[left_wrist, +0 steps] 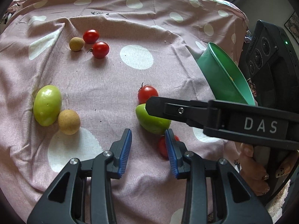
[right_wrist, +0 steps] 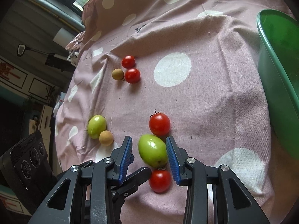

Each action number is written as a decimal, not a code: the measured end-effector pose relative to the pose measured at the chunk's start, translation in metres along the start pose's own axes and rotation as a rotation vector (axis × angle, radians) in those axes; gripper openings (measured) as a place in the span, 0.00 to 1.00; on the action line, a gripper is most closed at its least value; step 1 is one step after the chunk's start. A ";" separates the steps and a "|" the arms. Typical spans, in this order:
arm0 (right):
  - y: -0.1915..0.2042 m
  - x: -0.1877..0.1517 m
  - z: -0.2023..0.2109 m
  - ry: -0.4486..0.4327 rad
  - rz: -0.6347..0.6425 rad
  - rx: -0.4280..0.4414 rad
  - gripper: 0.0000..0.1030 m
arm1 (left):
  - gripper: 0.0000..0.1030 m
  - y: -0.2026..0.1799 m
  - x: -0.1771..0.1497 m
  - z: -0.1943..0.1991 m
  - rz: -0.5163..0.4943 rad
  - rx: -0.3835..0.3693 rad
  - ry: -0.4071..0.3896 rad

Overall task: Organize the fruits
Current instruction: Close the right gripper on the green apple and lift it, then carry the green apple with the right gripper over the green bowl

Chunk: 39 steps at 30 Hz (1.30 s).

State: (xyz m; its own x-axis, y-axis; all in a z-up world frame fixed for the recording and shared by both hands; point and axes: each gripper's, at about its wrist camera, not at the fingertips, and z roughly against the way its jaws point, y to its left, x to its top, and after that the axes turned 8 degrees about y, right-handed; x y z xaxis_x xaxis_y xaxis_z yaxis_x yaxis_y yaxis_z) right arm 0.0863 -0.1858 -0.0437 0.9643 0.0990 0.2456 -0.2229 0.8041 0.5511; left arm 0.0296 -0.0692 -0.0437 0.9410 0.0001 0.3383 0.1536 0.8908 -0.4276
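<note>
On the pink dotted cloth (right_wrist: 205, 102), a green oval fruit (right_wrist: 152, 150) lies between the blue pads of my right gripper (right_wrist: 148, 153). The right pad is against the fruit, the left pad stands clear, so the jaws are open. One red tomato (right_wrist: 159, 124) touches the fruit on the far side, another (right_wrist: 159, 181) on the near side. From the left wrist, the right gripper (left_wrist: 155, 110) reaches in over that green fruit (left_wrist: 151, 120). My left gripper (left_wrist: 148, 149) is open over bare cloth, its right finger hiding part of a red tomato (left_wrist: 162, 147).
A green bowl (right_wrist: 265, 74) (left_wrist: 222, 69) stands tilted at the right. To the left lie a green fruit (left_wrist: 47, 105) and a tan longan (left_wrist: 69, 121); farther off, two red tomatoes (left_wrist: 100, 49) and a longan (left_wrist: 76, 44). A black device (left_wrist: 265, 52) and a hand (left_wrist: 252, 168) are at right.
</note>
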 end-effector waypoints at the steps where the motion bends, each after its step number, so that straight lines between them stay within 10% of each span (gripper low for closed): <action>1: 0.000 0.000 -0.001 0.001 0.001 0.001 0.39 | 0.35 0.001 0.001 -0.001 0.008 -0.010 0.001; 22: 0.000 0.000 -0.011 0.035 0.001 0.002 0.35 | 0.36 0.002 0.003 -0.005 0.027 -0.042 0.000; 39: 0.038 -0.013 0.038 -0.123 0.136 0.012 0.35 | 0.36 -0.018 -0.002 0.059 -0.010 -0.051 -0.198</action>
State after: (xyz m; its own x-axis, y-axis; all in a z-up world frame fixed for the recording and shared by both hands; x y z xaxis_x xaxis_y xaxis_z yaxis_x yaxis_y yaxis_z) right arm 0.0595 -0.1789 0.0044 0.9005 0.1335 0.4138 -0.3527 0.7808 0.5157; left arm 0.0076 -0.0583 0.0124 0.8622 0.0851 0.4993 0.1828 0.8671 -0.4633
